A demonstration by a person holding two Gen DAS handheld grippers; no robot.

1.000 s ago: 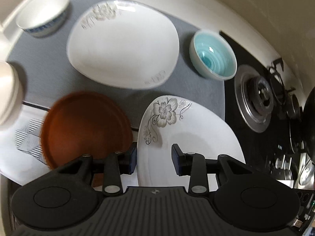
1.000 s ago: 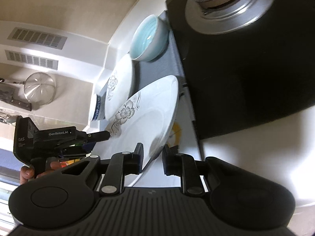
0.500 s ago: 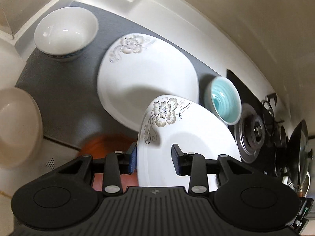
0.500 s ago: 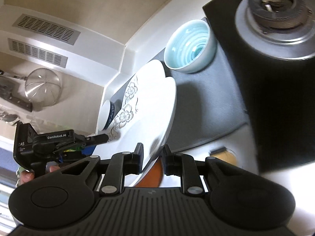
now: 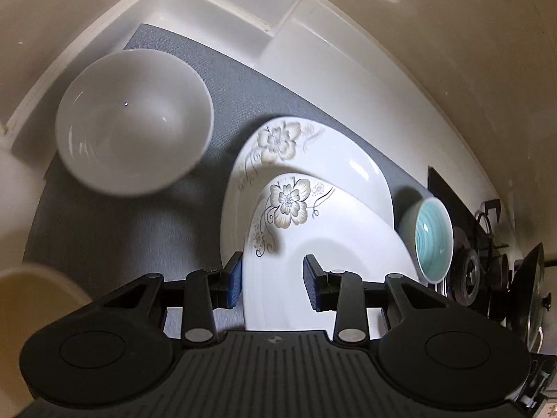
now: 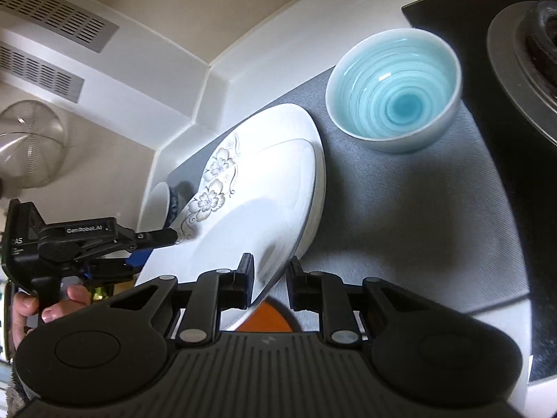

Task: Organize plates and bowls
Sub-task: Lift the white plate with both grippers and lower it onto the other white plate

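Note:
Both grippers are shut on the rim of one white floral plate point(image 5: 334, 244), which also shows in the right wrist view point(image 6: 243, 223). My left gripper point(image 5: 273, 280) holds its near left edge; my right gripper point(image 6: 269, 278) holds the opposite edge. The held plate hangs tilted just over a second floral plate point(image 5: 313, 153) lying on the grey mat point(image 5: 115, 230). A white bowl point(image 5: 134, 122) stands at the left. A teal bowl point(image 6: 393, 90) stands at the right, also in the left wrist view point(image 5: 433, 240).
A cream bowl point(image 5: 31, 310) sits at the near left. An orange plate point(image 6: 266, 318) peeks out under the held plate. The black stove with its burner point(image 6: 522, 69) lies to the right. The white backsplash wall point(image 5: 243, 10) bounds the mat behind.
Both grippers carried the held plate forward and left, from above the orange plate to over the second floral plate. It now hangs lower and nearly covers that plate.

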